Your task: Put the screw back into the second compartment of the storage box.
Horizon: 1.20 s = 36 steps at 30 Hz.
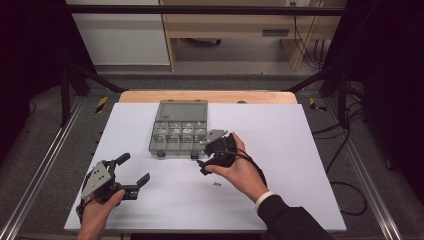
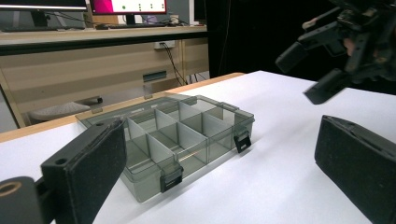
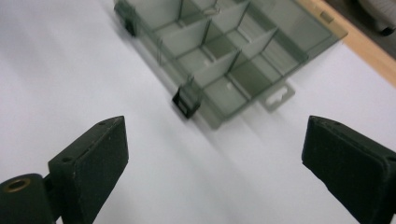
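Observation:
A translucent grey compartment box (image 1: 178,131) lies on the white table top (image 1: 290,150) with its lid folded flat behind it. Two black latches hang on its front wall. My left gripper (image 1: 135,168) rests near the front left, a good way from the box (image 2: 187,135), open and holding nothing (image 2: 224,158). My right gripper (image 1: 202,156) hovers just off the box's front right corner, also open and empty (image 3: 215,158). The right gripper view looks down on the box (image 3: 224,51) and one latch (image 3: 187,102). Across the table, the left gripper view catches the right gripper (image 2: 308,70).
A tiny grey piece (image 1: 217,184) lies on the table under my right hand. A wooden table edge (image 1: 207,96) runs behind the box. Black frame posts and cables (image 1: 345,130) stand off the right side.

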Available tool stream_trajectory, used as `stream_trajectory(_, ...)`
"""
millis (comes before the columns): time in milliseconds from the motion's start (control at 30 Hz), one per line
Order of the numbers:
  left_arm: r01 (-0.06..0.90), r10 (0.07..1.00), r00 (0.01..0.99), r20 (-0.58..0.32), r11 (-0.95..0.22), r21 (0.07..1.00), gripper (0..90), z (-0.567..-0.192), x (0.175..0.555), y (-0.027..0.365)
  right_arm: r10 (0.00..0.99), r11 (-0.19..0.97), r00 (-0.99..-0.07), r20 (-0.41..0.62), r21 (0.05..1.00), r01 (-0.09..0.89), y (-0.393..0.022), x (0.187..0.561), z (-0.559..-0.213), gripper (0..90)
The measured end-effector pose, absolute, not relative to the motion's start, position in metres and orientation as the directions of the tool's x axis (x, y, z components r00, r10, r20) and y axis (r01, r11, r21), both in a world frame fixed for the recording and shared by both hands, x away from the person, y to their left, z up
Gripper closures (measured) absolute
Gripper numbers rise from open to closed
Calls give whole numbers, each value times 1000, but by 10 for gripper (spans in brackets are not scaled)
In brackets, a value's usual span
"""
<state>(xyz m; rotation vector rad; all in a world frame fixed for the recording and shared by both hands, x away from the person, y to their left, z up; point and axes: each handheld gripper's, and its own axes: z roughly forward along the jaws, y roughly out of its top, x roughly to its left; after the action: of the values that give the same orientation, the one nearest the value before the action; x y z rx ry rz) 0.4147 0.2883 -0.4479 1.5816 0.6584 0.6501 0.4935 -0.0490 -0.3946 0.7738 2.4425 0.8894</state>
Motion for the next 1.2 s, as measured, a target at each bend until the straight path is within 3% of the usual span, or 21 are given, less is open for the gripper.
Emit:
stream_trajectory(333, 50, 730, 682, 38, -98, 994, 22, -449, 415, 287, 603, 696, -781, -159, 584, 419, -78, 480, -402, 125)
stream_trajectory(533, 51, 732, 680, 40, -102, 993, 23, -449, 415, 288, 609, 692, -784, -115, 560, 455, -83, 479, -407, 92)
stream_trajectory(767, 53, 731, 681, 41, -105, 993, 22, -449, 415, 289, 572, 744, -817, -73, 466, 479, -77, 477, -421, 83)
stream_trajectory(1200, 60, 732, 680, 37, -106, 993, 22, -449, 416, 289, 560, 757, -827, -48, 434, 488, -75, 479, -426, 134)
